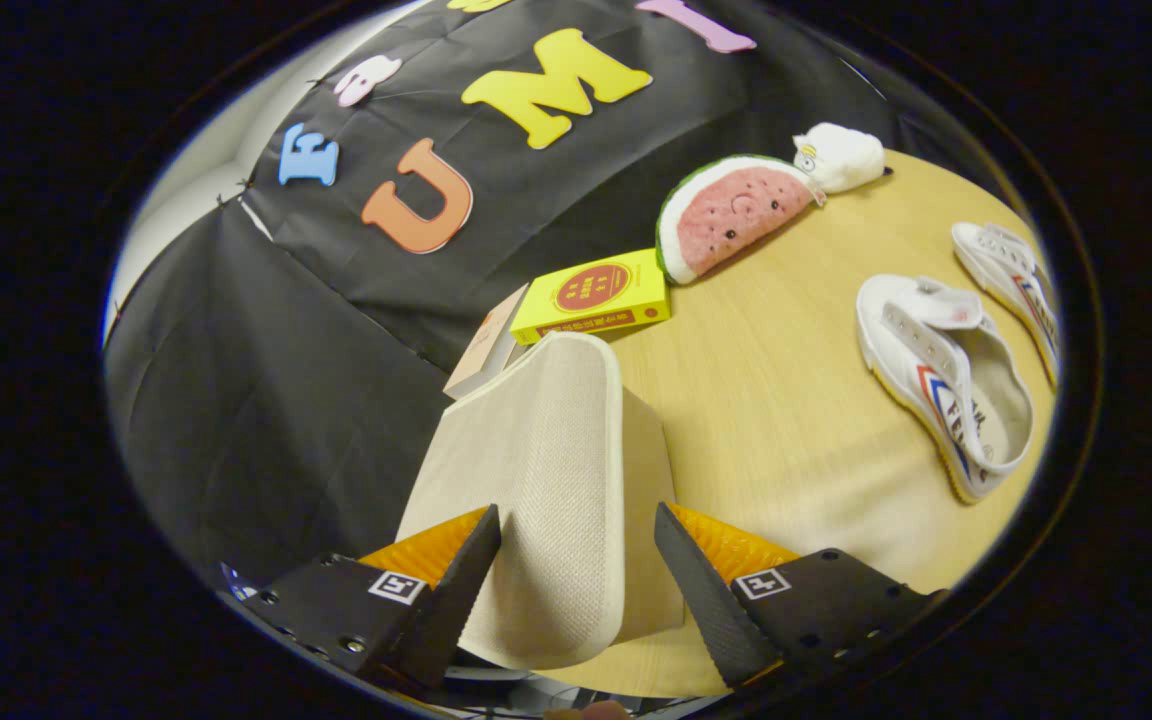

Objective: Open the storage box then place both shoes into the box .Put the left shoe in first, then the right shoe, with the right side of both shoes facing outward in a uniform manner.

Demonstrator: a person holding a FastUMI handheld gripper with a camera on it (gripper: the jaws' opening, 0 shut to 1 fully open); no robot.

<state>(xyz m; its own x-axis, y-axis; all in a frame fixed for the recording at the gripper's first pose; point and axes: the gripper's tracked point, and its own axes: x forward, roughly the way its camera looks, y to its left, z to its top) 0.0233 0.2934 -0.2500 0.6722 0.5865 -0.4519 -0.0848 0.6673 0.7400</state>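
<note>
The beige fabric storage box (652,520) stands on the wooden table (786,430), just ahead of my fingers. Its woven lid (546,460) is tipped up and runs between the two fingers. My gripper (576,515) is open: the left finger lies against the lid's edge, and the right finger stands a little apart from it. Two white canvas shoes with red and blue stripes lie on the table beyond the right finger. The nearer shoe (941,385) rests on its side, and the farther shoe (1011,275) lies behind it.
A yellow carton (591,295) and a tan carton (484,350) sit just behind the storage box by the black cloth wall. A watermelon-slice plush (731,215) and a small white plush (841,157) lie at the back of the table.
</note>
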